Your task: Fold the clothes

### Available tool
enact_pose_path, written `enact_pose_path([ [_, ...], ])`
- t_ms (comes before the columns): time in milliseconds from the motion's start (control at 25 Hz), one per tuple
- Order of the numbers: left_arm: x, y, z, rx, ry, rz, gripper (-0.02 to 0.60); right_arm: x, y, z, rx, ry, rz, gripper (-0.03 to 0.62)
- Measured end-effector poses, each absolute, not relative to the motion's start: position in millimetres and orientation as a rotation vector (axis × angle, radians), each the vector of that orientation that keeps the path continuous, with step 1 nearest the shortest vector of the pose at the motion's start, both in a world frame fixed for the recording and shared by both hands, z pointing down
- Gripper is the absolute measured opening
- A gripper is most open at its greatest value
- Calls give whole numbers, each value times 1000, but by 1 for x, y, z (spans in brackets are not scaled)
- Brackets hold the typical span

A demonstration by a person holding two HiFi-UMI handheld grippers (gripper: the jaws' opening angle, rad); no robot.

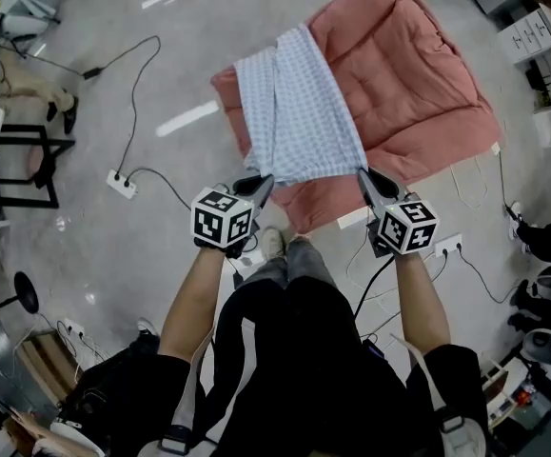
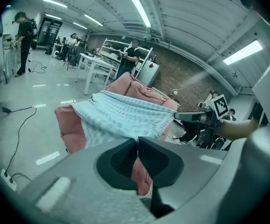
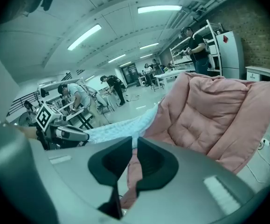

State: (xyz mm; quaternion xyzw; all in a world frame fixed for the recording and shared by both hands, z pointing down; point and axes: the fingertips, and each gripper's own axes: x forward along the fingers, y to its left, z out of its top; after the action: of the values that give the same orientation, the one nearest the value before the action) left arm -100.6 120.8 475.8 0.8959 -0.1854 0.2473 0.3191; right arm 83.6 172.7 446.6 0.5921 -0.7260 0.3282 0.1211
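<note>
The blue checked cloth (image 1: 294,112) is pinched tight at its near corners by the left gripper (image 1: 264,181) and the right gripper (image 1: 365,174), and is stretched over the pink mat (image 1: 418,74).

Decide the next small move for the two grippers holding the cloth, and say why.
Probably carry both held corners forward, over the far edge of the cloth, to fold it in half. The left gripper and right gripper are each shut on a near corner, that edge hangs taut between them, and the far end lies on the pink quilt.
</note>
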Motion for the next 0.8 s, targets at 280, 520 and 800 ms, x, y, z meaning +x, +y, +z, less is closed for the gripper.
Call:
enact_pose_path([
  [280,-73,167,473,2338,-521,682,17,115,212,444,1716,-2166,994,37],
  [520,-55,198,478,2281,-620,667,17,135,243,451,1631,-2205,1058,35],
  [800,-30,246,480,2247,-731,627,15,161,293,459,1501,-2261,1083,34],
])
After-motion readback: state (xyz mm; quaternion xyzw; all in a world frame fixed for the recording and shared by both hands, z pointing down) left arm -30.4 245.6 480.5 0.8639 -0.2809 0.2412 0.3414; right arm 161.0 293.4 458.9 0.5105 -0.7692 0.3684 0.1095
